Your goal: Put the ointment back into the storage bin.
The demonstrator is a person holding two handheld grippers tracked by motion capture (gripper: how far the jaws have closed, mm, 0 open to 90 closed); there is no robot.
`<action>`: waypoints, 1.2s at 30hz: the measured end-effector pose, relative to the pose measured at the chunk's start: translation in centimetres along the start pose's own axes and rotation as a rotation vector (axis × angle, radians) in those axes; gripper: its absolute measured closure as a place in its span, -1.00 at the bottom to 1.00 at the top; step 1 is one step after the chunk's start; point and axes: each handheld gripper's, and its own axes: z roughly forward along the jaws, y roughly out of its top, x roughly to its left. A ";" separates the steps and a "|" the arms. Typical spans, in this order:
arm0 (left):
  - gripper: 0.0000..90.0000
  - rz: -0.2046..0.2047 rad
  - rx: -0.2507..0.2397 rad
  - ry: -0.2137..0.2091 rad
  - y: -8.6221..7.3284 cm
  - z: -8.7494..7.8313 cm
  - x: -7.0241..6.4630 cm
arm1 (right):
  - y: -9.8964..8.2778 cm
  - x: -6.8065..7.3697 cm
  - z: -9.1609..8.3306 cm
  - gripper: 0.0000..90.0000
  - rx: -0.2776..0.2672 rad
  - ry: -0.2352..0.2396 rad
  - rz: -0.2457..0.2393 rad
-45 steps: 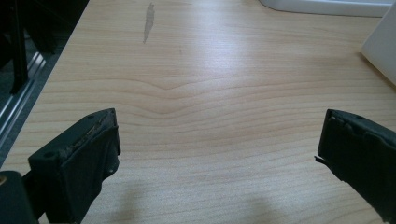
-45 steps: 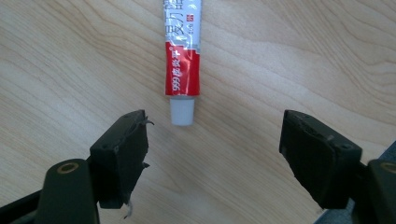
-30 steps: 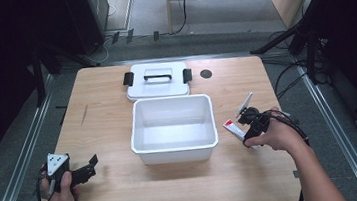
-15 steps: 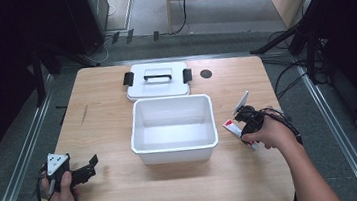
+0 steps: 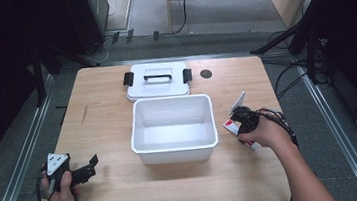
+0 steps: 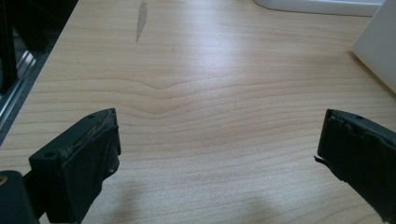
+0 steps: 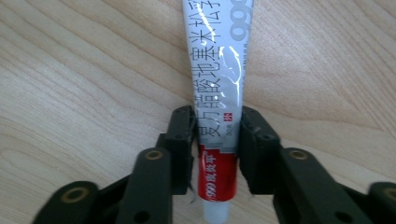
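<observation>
Progress so far, as we read it, is the grasp itself: our right gripper (image 7: 215, 140) has just been closing its jaws, and they now pinch the ointment tube (image 7: 219, 93) near its red cap end, both pads against its sides. The tube lies flat on the desk (image 5: 104, 133), just right of the open white bin (image 5: 173, 130), under our right hand (image 5: 263, 133). Nothing looks lifted yet, and the bin holds nothing. What we judge is left: raise the tube, carry it over the rim, let it go inside, and probably fit the white lid (image 5: 158, 80) that rests behind the bin. Our left gripper (image 5: 85, 169) idles near the desk's front left corner, jaws wide apart over bare wood.
</observation>
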 end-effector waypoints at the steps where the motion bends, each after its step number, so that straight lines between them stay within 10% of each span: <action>1: -1.00 0.000 0.001 -0.001 0.0 0.0 0.0 | 0.0 0.2 0.0 0.59 0.003 -0.001 0.009; 22: -1.00 -0.003 0.003 -0.002 0.0 0.0 0.1 | 0.4 0.7 -4.9 0.60 -0.054 0.099 0.198; 36: -1.00 -0.005 0.003 -0.001 0.0 0.0 0.1 | 0.9 1.8 -10.2 0.60 -0.118 0.086 0.214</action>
